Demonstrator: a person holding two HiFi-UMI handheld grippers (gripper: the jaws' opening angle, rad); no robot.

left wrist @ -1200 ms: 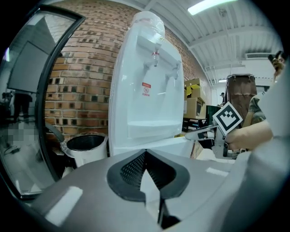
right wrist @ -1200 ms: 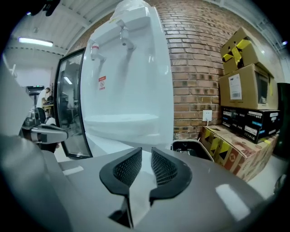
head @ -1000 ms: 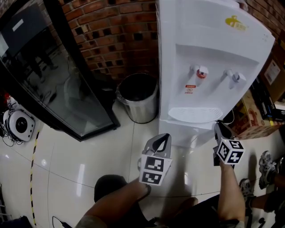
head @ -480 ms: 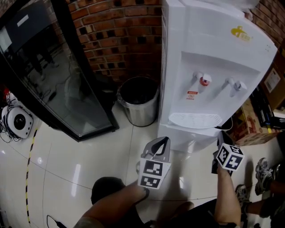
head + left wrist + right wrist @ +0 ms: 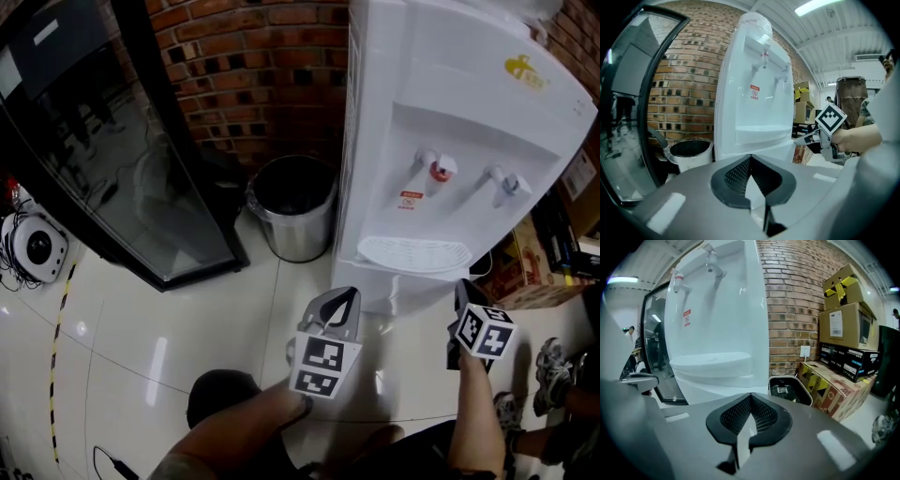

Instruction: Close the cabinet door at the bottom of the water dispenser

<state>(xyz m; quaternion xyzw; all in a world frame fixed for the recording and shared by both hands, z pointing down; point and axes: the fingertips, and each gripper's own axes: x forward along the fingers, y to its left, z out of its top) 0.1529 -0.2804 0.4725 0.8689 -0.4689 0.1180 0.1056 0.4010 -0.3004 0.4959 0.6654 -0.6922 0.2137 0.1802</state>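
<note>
Approaching the base of the white water dispenser (image 5: 441, 112) is, by my reading, the step you are on. You hold both tools low in front of it, and neither touches it.

The left gripper (image 5: 345, 302) hovers over the pale tiled floor (image 5: 141, 319), just ahead of the dispenser's lower front (image 5: 389, 292). Its jaws are pressed together with nothing between them. The right gripper (image 5: 463, 292) sits near the dispenser's right corner. Its jaws are likewise pressed together and empty.

The cabinet door belongs on that lower front, under the jutting drip tray (image 5: 414, 253). Only a plain white strip of it shows in any view. No seam or handle is visible, so I cannot tell whether the door stands open or shut.

The next move likely calls for lowering one tool to the door's free edge. Then press it flat with the closed jaws until it sits flush.

A stainless waste bin (image 5: 292, 208) stands just left of the dispenser, against a brick wall (image 5: 253, 75). A black glass-fronted cabinet (image 5: 122, 169) leans in at far left.

For writing, a yellow logo (image 5: 523, 73) marks the dispenser's top corner, too small to read. A red-and-white sticker (image 5: 410, 199) sits below the red-capped tap (image 5: 441, 171), its print illegible. Cardboard boxes (image 5: 843, 322) to the right carry a white label, also unreadable.
</note>
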